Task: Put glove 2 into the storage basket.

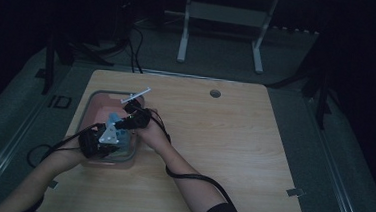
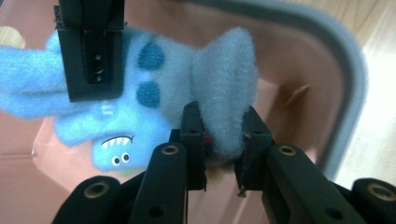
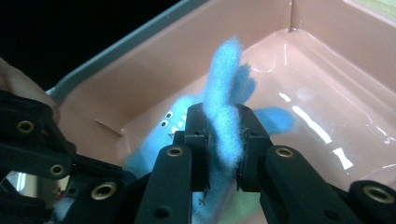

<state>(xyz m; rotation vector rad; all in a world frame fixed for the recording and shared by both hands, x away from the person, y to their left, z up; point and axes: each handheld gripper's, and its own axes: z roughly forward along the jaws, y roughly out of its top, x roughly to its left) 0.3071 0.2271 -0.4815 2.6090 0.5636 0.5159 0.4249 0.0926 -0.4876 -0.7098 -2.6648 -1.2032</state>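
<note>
Both grippers are pinching the blue toy (image 2: 140, 116) over the pink bin (image 2: 299, 56): the left gripper (image 2: 223, 135) is clamping one fuzzy limb, the right gripper (image 3: 223, 135) another. They should be lowering together, level, releasing only once it's resting inside.

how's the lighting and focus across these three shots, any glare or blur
High view: dim, with dark surroundings, and the blue plush toy looks small and soft. Left gripper view: bright, the toy's fuzz sharp, the pink tray evenly lit. Right gripper view: white glare streaks on the tray's glossy floor, black background, near jaws slightly soft.
</note>
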